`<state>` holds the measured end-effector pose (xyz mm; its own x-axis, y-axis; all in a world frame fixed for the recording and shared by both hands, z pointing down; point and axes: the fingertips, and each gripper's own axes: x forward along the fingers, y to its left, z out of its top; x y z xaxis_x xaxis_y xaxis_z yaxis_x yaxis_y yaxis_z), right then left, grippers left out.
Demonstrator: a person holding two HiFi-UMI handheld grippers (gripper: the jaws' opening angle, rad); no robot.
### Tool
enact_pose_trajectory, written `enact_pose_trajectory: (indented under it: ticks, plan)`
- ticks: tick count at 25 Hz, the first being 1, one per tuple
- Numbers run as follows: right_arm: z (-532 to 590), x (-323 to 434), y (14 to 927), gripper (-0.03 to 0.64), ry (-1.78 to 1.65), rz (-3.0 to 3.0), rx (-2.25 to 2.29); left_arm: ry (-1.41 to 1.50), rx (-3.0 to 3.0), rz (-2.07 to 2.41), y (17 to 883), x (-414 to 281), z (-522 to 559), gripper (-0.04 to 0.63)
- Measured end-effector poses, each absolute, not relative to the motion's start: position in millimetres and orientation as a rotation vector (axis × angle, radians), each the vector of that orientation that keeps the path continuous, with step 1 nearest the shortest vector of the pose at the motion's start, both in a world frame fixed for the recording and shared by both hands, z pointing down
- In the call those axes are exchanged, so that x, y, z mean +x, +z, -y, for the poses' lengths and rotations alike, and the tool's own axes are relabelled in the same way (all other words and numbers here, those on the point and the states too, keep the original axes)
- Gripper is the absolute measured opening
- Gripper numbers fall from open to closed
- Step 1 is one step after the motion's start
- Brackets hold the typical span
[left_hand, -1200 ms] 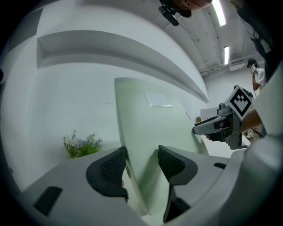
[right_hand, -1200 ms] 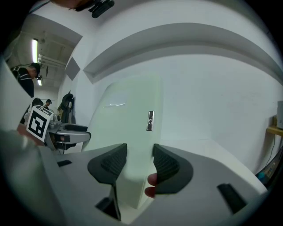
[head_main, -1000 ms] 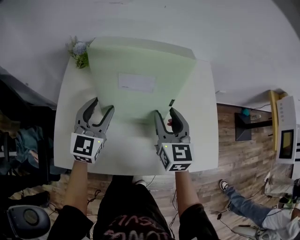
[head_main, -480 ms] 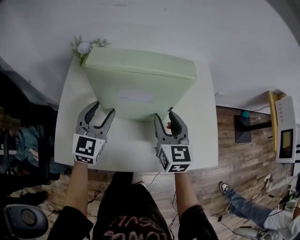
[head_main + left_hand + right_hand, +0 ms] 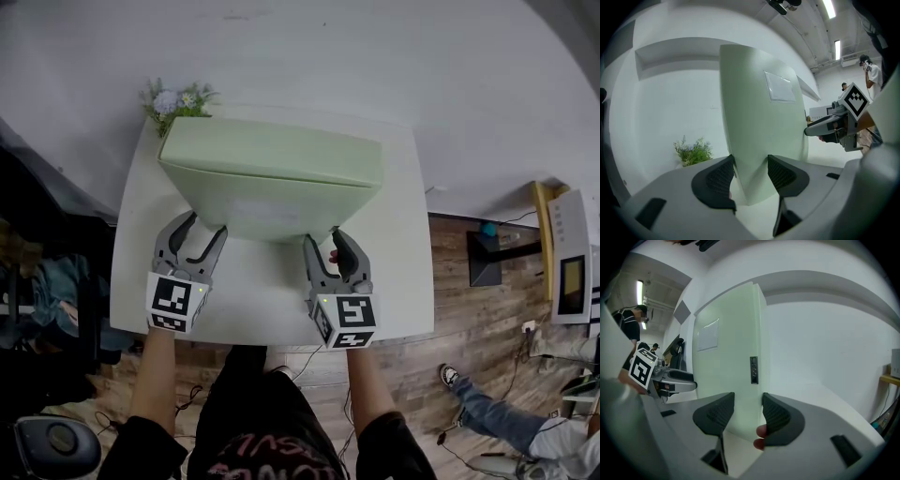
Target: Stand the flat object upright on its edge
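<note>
The left gripper (image 5: 200, 230) and the right gripper (image 5: 324, 241) each squeeze 1 bottom corner of the green pad (image 5: 272, 173). The pad stands almost straight up on the white table (image 5: 258, 300). 1 small plant (image 5: 174, 101) sits behind it.

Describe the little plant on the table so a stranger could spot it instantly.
Start at the white table, then go to its far left corner, just behind the tilted pale green slab. The plant there is a small leafy sprig with pale blooms, the only bushy, irregular thing beside smooth plain surfaces.
</note>
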<state>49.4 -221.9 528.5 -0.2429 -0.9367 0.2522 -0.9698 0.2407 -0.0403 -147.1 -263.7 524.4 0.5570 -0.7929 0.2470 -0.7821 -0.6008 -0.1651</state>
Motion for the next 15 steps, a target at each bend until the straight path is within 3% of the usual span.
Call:
enact_pose_trajectory:
  ticks: [7, 15]
  plan:
    - [219.8, 50.7, 529.0, 0.199, 0.249, 2.326, 1.800, -0.586, -2.660, -1.317, 529.2, -148.9, 261.6, 0.243]
    - [206.4, 63.5, 523.1, 0.198, 0.277, 2.336, 1.826, -0.504, -2.790, -1.435, 524.8, -161.2, 248.7, 0.244]
